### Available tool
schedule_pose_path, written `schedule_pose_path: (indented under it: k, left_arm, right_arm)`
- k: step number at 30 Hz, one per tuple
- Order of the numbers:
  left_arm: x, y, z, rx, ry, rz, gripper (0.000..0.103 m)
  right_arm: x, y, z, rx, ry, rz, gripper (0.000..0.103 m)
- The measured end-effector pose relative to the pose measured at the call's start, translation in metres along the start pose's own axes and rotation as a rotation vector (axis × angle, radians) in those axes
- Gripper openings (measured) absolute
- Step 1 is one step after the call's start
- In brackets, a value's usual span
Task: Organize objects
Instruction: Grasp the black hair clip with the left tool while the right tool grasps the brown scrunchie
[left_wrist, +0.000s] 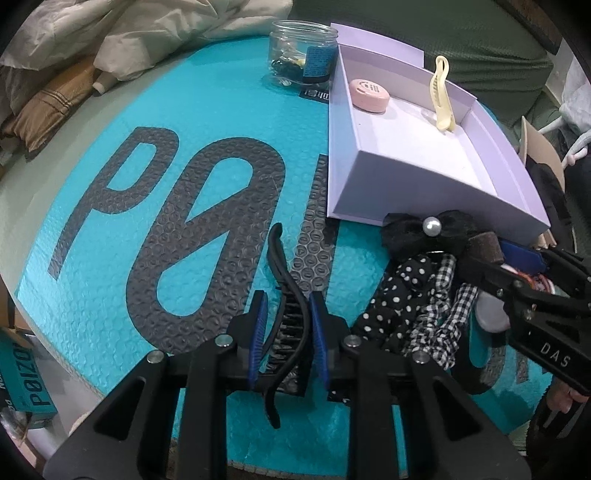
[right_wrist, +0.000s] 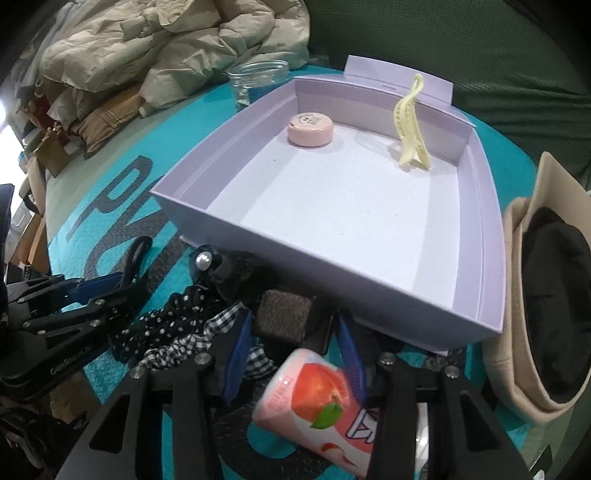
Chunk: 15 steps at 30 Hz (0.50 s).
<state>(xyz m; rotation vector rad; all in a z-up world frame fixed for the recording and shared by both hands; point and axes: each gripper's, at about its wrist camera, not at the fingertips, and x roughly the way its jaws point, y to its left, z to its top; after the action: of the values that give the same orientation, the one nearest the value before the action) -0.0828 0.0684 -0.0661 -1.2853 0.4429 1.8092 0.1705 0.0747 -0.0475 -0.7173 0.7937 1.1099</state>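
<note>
My left gripper (left_wrist: 287, 325) has its blue-padded fingers clamped on the long black plastic hair claw clip (left_wrist: 284, 306), which stands between them above the turquoise bubble mailer with big black letters (left_wrist: 110, 258). My right gripper (right_wrist: 293, 349) has its jaws apart, and the pink peach-printed cylindrical container (right_wrist: 317, 402) lies on its side between them; I cannot tell whether the pads touch it. Just ahead of that gripper's tips sits a dark brown fuzzy square block (right_wrist: 284, 314), close to the near wall of the shallow lilac cardboard box (right_wrist: 495, 229).

Inside the box, toward its far end, a round pink compact (right_wrist: 311, 129) lies flat and a pale yellow plastic claw clip (right_wrist: 408, 125) stands upright, the two well apart. Beside the box's near corner lies a heap of fabric hair pieces: a black bow with a white pearl (left_wrist: 430, 230), a black polka-dot scrunchie (left_wrist: 399, 295) and a black-and-white gingham scrunchie (left_wrist: 443, 325), touching one another. A clear plastic jar with a blue label (left_wrist: 304, 51) stands just beyond the box's far left corner, small items in its bottom. Crumpled beige bedding (right_wrist: 166, 48) lies behind it.
</note>
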Motion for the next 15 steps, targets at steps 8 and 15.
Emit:
schedule_pose_path:
  k: [8, 15]
  left_arm:
    - [-0.013, 0.006, -0.007, -0.045, 0.010, -0.091, 0.019]
    - [-0.032, 0.012, -0.011, -0.060, -0.024, -0.094, 0.018]
  right_arm:
    - [-0.016, 0.019, 0.000, -0.078, -0.033, 0.021, 0.047]
    - [-0.026, 0.034, -0.002, -0.129, -0.044, 0.058, 0.047]
